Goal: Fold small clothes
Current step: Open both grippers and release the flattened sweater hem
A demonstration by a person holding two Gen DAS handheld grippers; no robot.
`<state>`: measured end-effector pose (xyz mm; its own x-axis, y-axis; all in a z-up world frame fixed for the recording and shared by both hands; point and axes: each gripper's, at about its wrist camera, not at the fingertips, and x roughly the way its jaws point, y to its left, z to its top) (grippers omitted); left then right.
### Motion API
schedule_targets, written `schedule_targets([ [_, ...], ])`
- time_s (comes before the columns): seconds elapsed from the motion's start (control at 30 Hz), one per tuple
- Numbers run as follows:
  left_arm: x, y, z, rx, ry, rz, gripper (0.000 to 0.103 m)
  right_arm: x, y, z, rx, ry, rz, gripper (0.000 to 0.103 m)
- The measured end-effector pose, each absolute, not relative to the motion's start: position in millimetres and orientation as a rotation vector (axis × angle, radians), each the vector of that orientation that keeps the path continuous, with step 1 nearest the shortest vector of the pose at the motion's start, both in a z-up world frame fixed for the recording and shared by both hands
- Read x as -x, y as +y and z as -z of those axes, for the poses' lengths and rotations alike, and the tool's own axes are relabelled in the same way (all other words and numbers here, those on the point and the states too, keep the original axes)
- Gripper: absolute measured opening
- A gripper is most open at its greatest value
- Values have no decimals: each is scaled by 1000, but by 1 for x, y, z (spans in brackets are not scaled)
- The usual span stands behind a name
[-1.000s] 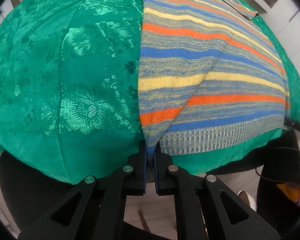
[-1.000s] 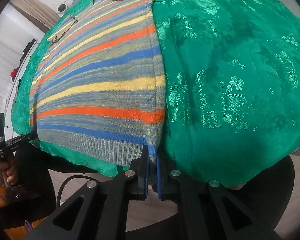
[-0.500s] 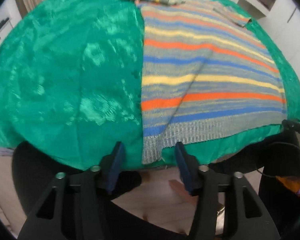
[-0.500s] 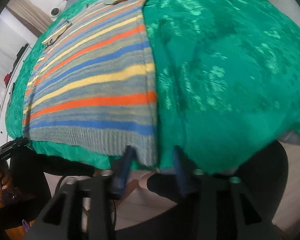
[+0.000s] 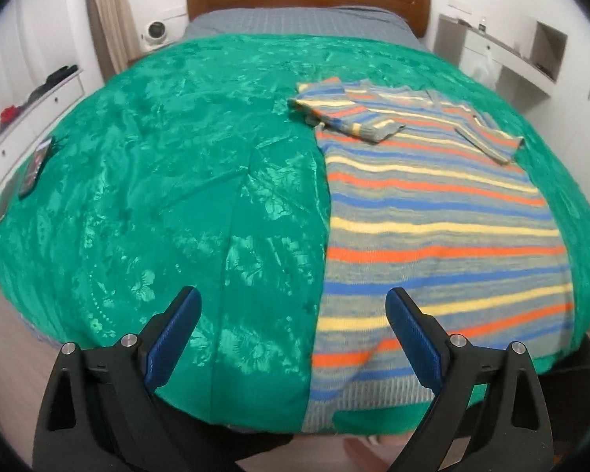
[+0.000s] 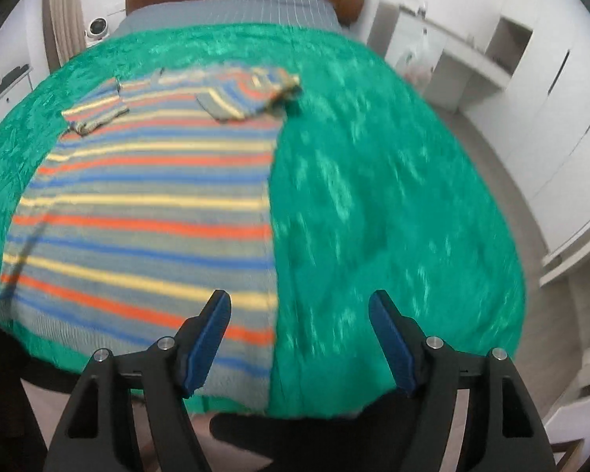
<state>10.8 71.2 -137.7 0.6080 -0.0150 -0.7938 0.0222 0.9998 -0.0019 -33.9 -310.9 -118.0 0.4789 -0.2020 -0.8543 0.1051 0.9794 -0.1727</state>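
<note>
The striped sweater (image 5: pixel 444 212) lies spread flat on the green bedspread (image 5: pixel 177 181) of the bed, its ribbed hem at the near edge and its two short sleeves already turned in across the chest at the far end. Judging from that, the step in hand is the gap between folds: the sleeves are in, the body is smoothed out, and the lengthwise or crosswise fold of the body is not yet made.

On the left side, the left claw (image 5: pixel 293 330) hovers above the near edge of the bed with its jaws spread wide and nothing between them. It straddles the sweater's left side edge, one blue pad over bare bedspread and the other over the stripes near the hem. It points forward along the bed, roughly level and a little above the cloth.

On the right side, the right claw (image 6: pixel 299 334) is likewise wide open and empty, straddling the sweater's (image 6: pixel 145 212) right side edge over the bedspread (image 6: pixel 393 196). This view is smeared, so how high it sits above the cloth is hard to say.

The next move probably calls for both claws to come down on the hem corners, pinch the double layer cleanly without catching the bedspread, and carry the hem up toward the sleeves together so the fold stays square.
</note>
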Motion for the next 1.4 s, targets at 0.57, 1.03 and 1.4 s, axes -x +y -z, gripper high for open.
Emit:
schedule_targets([
  [0.57,-11,79,166,-70,988,-75,96,27,-309,111,161,1064,330,80],
  [1.03,-46,109,189,-42,1029,-165,97,25,-307,99,190,1045,340,80],
  [1.4,-48,122,209,61,1029,-157,103,23,-304,98,217,1045,347,80],
])
